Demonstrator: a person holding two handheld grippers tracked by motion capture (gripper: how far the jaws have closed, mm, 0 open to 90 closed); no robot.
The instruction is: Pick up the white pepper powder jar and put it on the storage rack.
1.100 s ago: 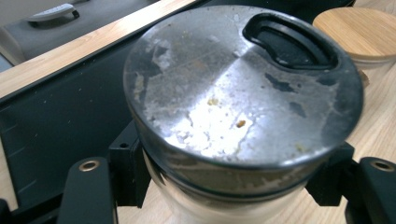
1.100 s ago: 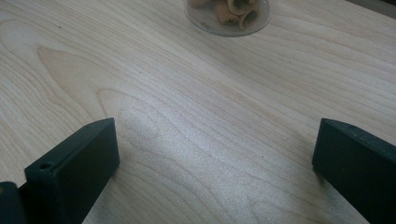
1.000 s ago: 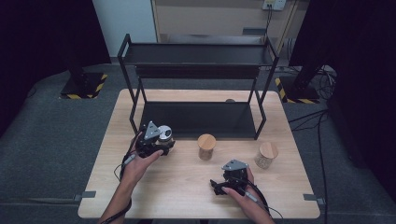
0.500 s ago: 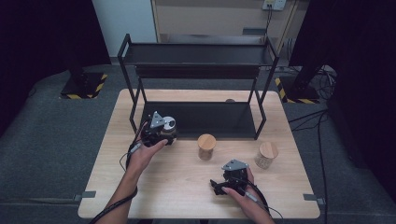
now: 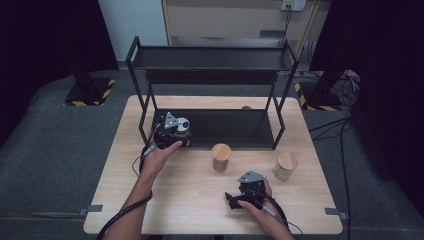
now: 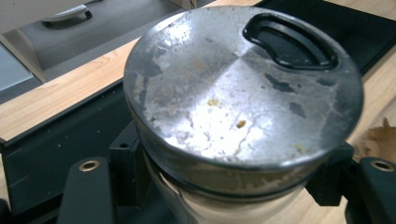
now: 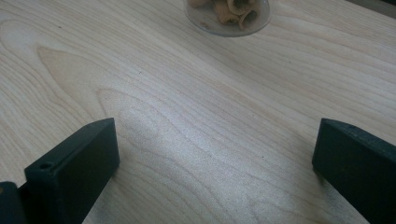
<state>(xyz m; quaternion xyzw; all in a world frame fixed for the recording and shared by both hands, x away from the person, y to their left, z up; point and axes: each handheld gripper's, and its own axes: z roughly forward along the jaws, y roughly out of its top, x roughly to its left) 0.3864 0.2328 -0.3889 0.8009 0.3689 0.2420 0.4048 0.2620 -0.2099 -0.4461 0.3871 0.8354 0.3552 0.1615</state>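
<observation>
Left gripper view is cutting off the jar (image 6: 243, 93) below its metal lid; left gripper (image 5: 172, 132) is clamping it, now nearer the shelf (image 5: 210, 127); right gripper (image 7: 215, 154) is gaping empty.

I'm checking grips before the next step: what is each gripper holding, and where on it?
The left gripper clamps a metal-lidded jar by its glass body just below the lid. The right gripper holds nothing; its jaws stand open over the table.

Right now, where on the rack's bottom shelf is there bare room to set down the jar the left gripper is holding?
The bottom shelf is bare from the metal-lidded jar in the left gripper to the right posts. The table between the forearms is free too. It is tighter around the two wooden-lidded jars near the right gripper.
</observation>
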